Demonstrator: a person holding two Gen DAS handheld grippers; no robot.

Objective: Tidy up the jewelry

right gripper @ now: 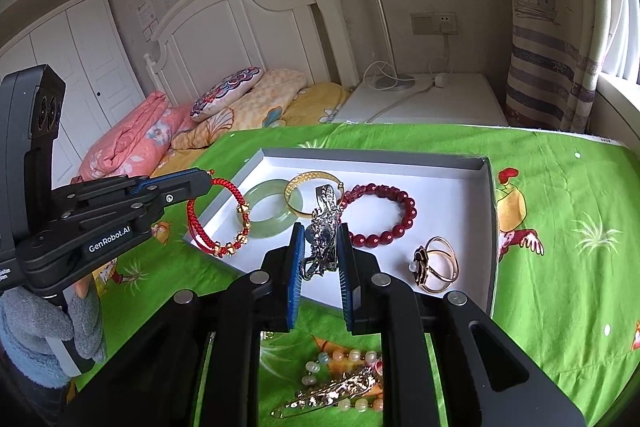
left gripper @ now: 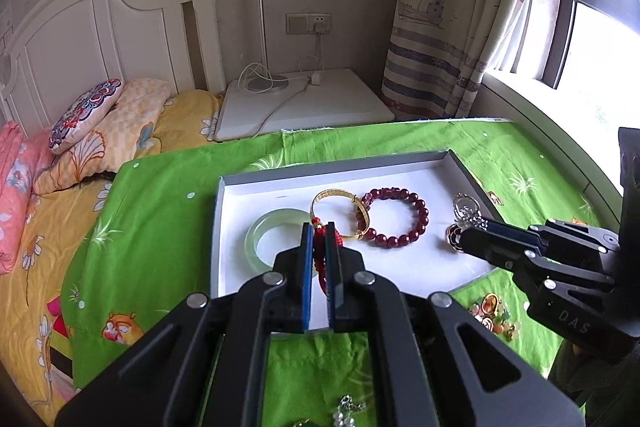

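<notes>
1. Red cord bracelet (right gripper: pixel 218 215), strung with small gold beads, hangs from the left claw (left gripper: pixel 319 227), clenched on its cord; the loop dangles over the near-left corner of the tray (right gripper: pixel 491 227).
2. Silver ornament (right gripper: pixel 325 227), a filigree piece, is pinched between the blue pads (right gripper: pixel 295 267) of the right claw (right gripper: pixel 319 231), above the tray's near edge.
3. Inside the white, grey-walled tray lie a pale jade bangle (right gripper: pixel 266 213) at the left, a gold bangle (right gripper: pixel 310 193) overlapping it, and a dark red bead bracelet (right gripper: pixel 382 215) to their right, touching the gold one.
4. A gold-toned bangle with a dark flower (right gripper: pixel 434 263) lies in the tray's near-right part, just right of the right claw.
5. The tray sits on a green printed cloth (right gripper: pixel 560 227) covering the tabletop.
6. Near the tray, on the cloth below the right claw, lie a pastel bead strand (right gripper: pixel 340 359) and what may be a gold leaf-shaped clip (right gripper: pixel 336 391), partly hidden.
7. Beyond are a bed (left gripper: pixel 60 187) at far left and a white nightstand (left gripper: pixel 320 103).
</notes>
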